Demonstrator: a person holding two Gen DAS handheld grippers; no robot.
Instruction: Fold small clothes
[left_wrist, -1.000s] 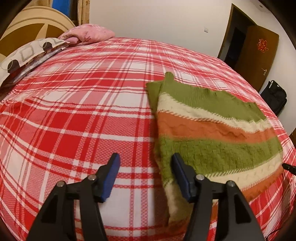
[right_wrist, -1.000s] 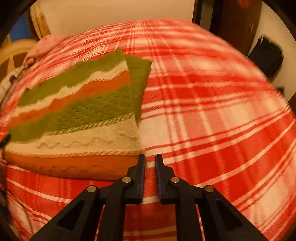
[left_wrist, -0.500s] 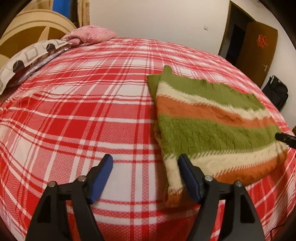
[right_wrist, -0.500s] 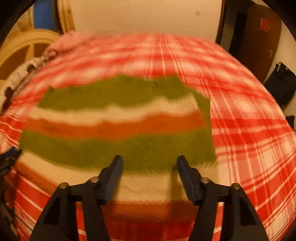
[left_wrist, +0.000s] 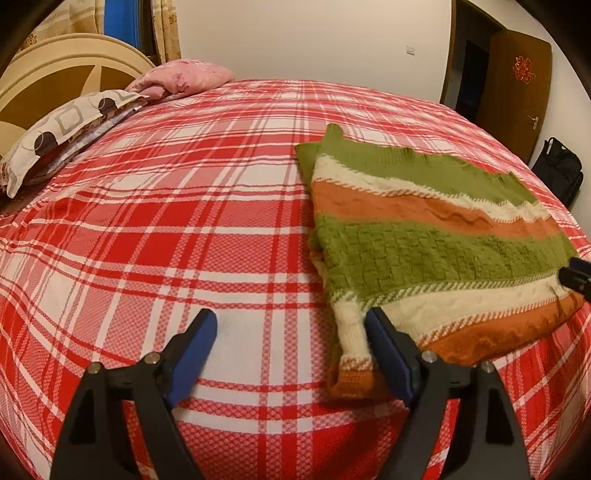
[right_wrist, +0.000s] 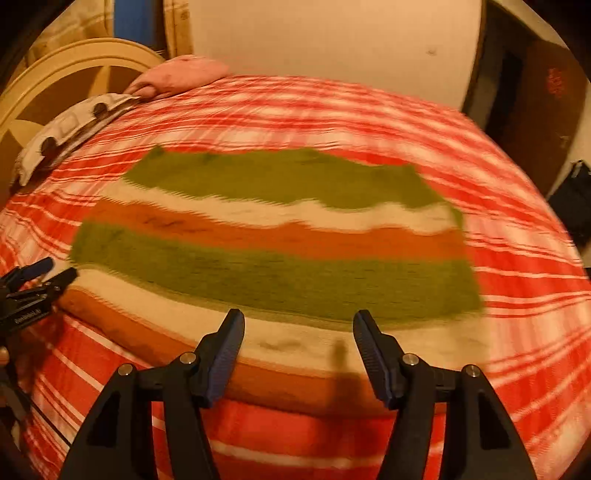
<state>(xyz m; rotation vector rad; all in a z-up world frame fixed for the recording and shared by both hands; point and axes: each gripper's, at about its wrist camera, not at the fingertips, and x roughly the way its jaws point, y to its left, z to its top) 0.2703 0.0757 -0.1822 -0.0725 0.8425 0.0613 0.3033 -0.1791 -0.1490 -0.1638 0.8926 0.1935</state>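
From the left wrist camera: the left gripper (left_wrist: 291, 332) hangs over the red plaid bedspread (left_wrist: 166, 229) with its blue-padded jaws spread wide, and they've just been opening further. Nothing is pinched. The right-hand pad sits right at the near-left corner of the folded striped sweater (left_wrist: 424, 251), the left pad is over bare bedspread, and only the sweater's cuff-like corner lies in the gap. The sweater is folded into a rough rectangle of green, cream and orange bands, lying flat on the right half of the bed. At the far right edge the tip of the right gripper (left_wrist: 576, 277) pokes in over the sweater's far side. A patterned pillow (left_wrist: 62, 133) and a pink pillow (left_wrist: 184, 77) are up by the headboard (left_wrist: 55, 85). A brown door (left_wrist: 517, 88) and a black bag (left_wrist: 559, 170) are off to the right.

From the right wrist camera: pretty blurry. The right gripper (right_wrist: 298, 339) has its jaws apart too, hovering over the sweater's (right_wrist: 277, 240) near edge, gripping nothing. The left gripper (right_wrist: 40, 275) shows at the left edge by the sweater's corner.
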